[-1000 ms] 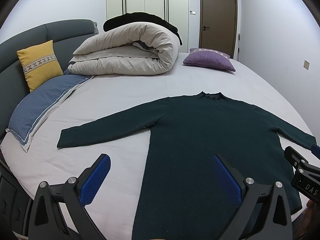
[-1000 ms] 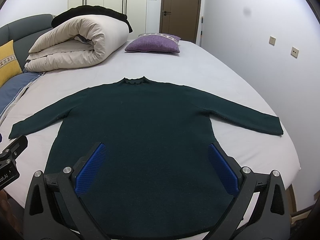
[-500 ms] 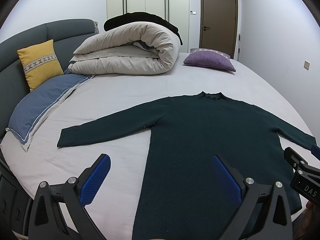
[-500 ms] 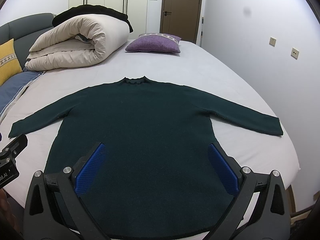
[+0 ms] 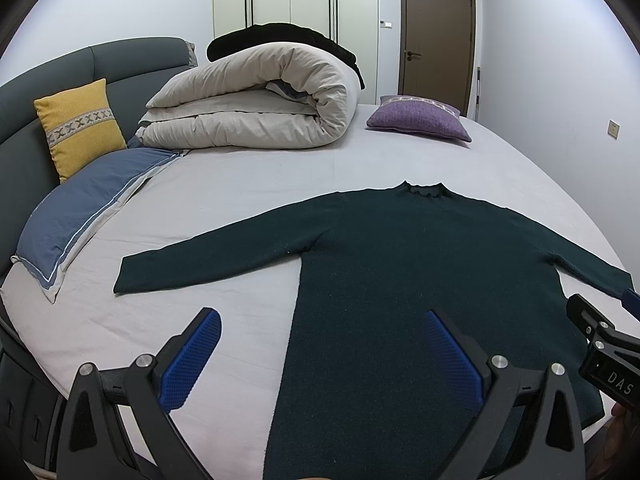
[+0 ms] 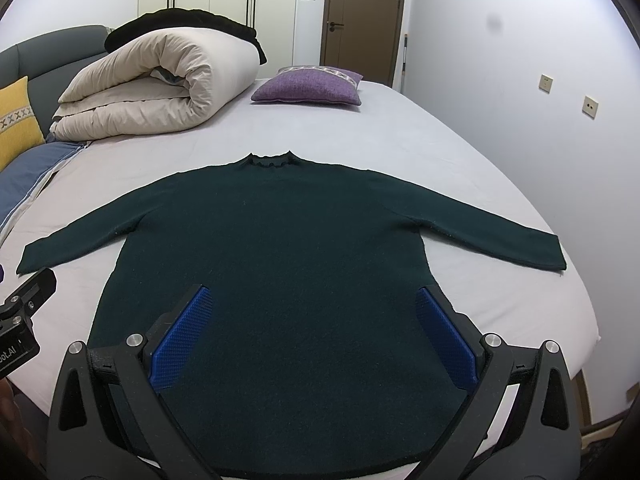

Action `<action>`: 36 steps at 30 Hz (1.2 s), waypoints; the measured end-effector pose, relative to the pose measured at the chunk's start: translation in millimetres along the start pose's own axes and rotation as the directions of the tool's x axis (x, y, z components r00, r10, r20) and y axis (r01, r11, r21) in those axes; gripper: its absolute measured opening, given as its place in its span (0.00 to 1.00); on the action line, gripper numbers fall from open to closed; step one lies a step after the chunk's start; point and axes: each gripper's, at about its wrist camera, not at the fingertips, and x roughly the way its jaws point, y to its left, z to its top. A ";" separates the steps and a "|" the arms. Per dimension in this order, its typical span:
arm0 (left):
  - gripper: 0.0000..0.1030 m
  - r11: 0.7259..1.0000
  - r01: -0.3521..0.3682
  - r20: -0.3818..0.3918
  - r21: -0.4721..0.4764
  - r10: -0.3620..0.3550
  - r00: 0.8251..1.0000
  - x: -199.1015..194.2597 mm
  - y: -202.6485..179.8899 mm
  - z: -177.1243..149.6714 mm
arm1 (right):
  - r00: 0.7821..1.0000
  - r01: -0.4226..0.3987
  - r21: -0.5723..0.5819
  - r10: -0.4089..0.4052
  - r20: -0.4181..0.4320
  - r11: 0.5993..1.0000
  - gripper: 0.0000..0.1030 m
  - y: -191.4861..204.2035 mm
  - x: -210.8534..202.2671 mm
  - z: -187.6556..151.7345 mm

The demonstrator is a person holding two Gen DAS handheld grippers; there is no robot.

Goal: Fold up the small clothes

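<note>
A dark green long-sleeved sweater (image 5: 420, 280) lies flat on the bed, neck away from me and both sleeves spread out; it also shows in the right wrist view (image 6: 280, 248). My left gripper (image 5: 320, 356) is open and empty, held above the sweater's left side edge near the hem. My right gripper (image 6: 312, 332) is open and empty, held above the lower body of the sweater. The right gripper's body shows at the right edge of the left wrist view (image 5: 600, 344).
The sweater lies on a light grey bed sheet (image 5: 240, 184). A rolled beige duvet (image 5: 256, 108), a purple cushion (image 5: 416, 124), a yellow cushion (image 5: 80, 124) and a blue pillow (image 5: 80, 208) lie at the head end. The bed's right edge (image 6: 588, 320) drops off beside a wall.
</note>
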 end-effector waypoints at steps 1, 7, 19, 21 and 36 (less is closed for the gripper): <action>1.00 1.000 0.001 0.000 0.000 -0.001 1.000 0.0 0.1 -0.1 | 1.000 0.000 -0.001 0.000 0.000 1.000 1.00 0.2 0.1 0.2; 1.00 1.000 0.000 0.000 0.000 0.000 1.000 0.1 0.0 -0.2 | 1.000 -0.001 0.001 0.001 0.001 1.000 1.00 0.5 0.3 -0.3; 1.00 1.000 0.000 -0.002 -0.001 0.000 1.000 0.0 0.4 -1.7 | 1.000 0.000 -0.002 0.000 0.000 1.000 1.00 1.8 0.7 0.0; 1.00 1.000 0.001 -0.003 -0.003 -0.001 1.000 0.3 0.9 -2.6 | 1.000 0.000 -0.004 0.000 0.000 1.000 1.00 1.8 1.0 -0.4; 1.00 0.989 0.127 -0.085 -0.081 -0.134 0.987 27.6 -1.5 -3.7 | 0.997 -0.066 0.050 0.068 -0.028 0.997 1.00 -15.7 15.1 0.4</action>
